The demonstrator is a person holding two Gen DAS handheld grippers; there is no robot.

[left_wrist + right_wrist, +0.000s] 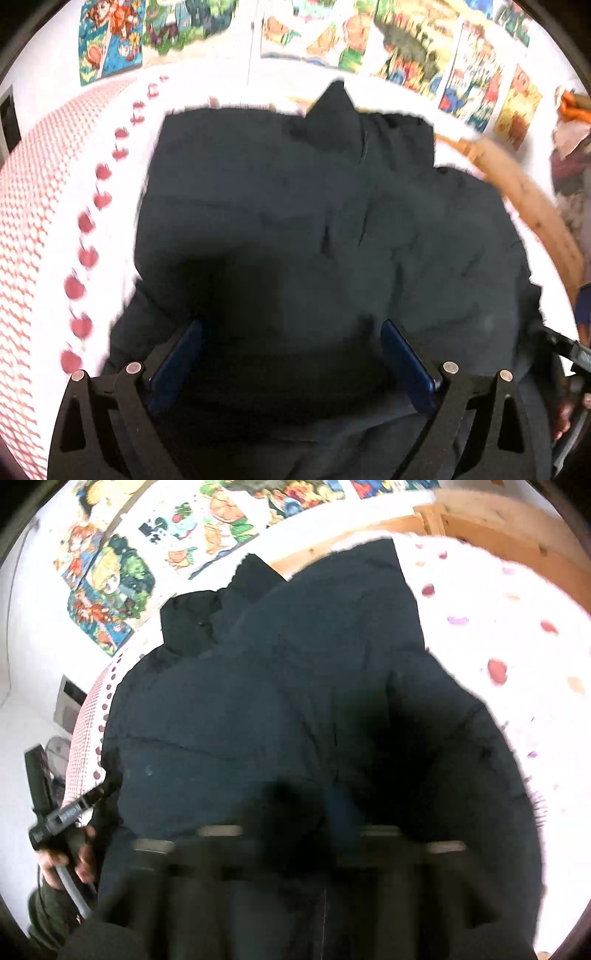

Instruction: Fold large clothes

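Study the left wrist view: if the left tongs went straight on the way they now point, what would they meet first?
Most likely the dark jacket, which fills the view ahead of the open left tongs. How close it lies is hard to judge.

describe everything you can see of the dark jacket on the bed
The dark navy, puffy-looking jacket lies spread over the white bedspread with red dots, partly folded into a bulky, creased heap. Stitched seams cross its matte fabric, and a pointed flap, perhaps collar or hood, sticks up at its far edge by the wall. The left gripper sits over its near part, blue fingers wide apart, not pinching it.
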